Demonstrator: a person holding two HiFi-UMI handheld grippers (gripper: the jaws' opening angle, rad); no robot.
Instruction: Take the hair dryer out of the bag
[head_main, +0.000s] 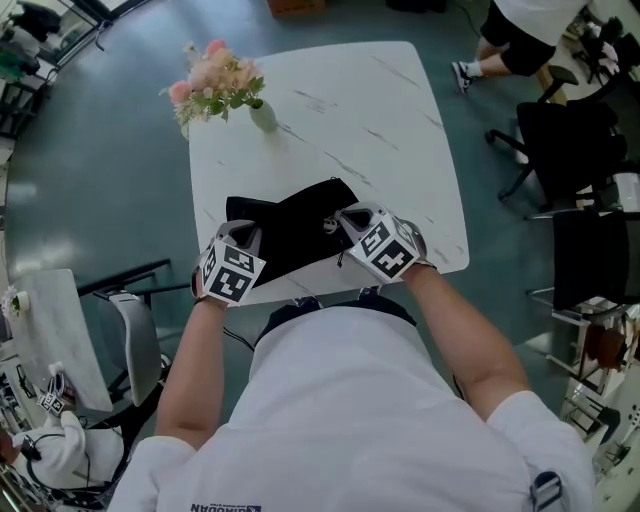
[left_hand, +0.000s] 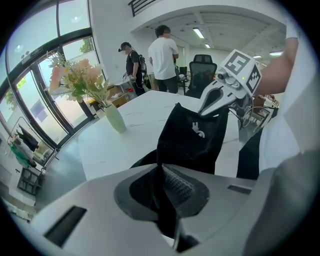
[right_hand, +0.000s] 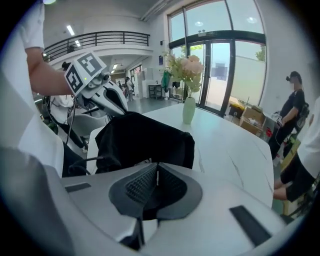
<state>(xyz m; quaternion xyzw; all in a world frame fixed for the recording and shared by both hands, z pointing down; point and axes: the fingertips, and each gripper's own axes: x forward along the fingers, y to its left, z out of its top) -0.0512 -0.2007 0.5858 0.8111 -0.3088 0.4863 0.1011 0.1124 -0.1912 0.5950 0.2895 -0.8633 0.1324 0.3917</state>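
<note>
A black fabric bag (head_main: 295, 230) lies at the near edge of the white marble table (head_main: 380, 130). My left gripper (head_main: 247, 238) is at its near left corner, and the left gripper view shows its jaws (left_hand: 161, 167) shut on a fold of the black cloth (left_hand: 195, 135). My right gripper (head_main: 346, 220) is shut at the bag's near right edge, where the cloth rises in a peak to its tips (left_hand: 202, 110). The bag (right_hand: 140, 137) sags between the two grippers, with the left gripper (right_hand: 122, 111) opposite. No hair dryer shows; the bag's inside is hidden.
A pale green vase (head_main: 262, 115) with pink flowers (head_main: 215, 80) stands at the table's far left. Black office chairs (head_main: 560, 140) are to the right and a grey chair (head_main: 140, 335) to the near left. People stand beyond the table (left_hand: 162, 57) and by the glass doors (right_hand: 292, 105).
</note>
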